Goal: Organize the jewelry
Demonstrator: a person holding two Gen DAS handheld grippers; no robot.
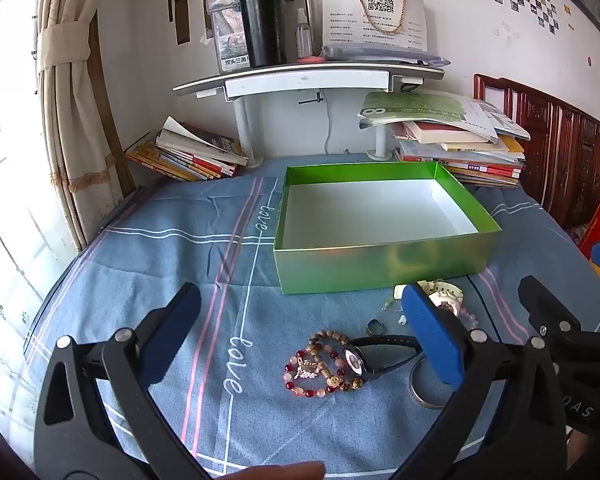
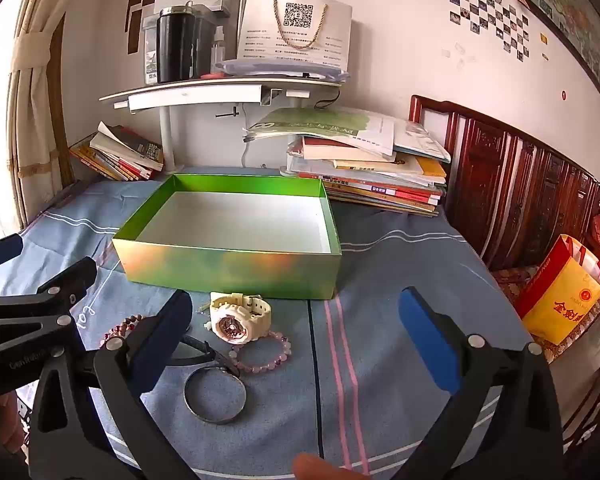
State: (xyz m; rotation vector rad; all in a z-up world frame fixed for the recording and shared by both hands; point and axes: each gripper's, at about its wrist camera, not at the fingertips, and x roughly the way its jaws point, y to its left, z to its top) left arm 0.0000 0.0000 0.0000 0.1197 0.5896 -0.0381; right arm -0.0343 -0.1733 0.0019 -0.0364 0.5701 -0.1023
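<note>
An empty green box [image 1: 380,264] [image 2: 228,268] with a white inside stands on the blue cloth. In front of it lie beaded bracelets [image 1: 324,364], a black watch [image 1: 364,360], a silver bangle [image 1: 420,396] [image 2: 215,396], a cream watch [image 2: 236,316], a pink bead bracelet [image 2: 264,354] and a small ring [image 1: 374,325]. My left gripper [image 1: 301,292] hovers open above the bracelets, holding nothing. My right gripper [image 2: 296,296] is open over the cream watch and bangle, also with nothing in it. Each gripper shows at the edge of the other's view.
Stacks of books [image 1: 456,148] [image 1: 188,156] flank a white shelf [image 1: 308,76] bearing a black flask behind the box. A carved wooden headboard [image 2: 512,184] and a yellow bag [image 2: 560,304] are on the right, a curtain [image 1: 68,92] on the left.
</note>
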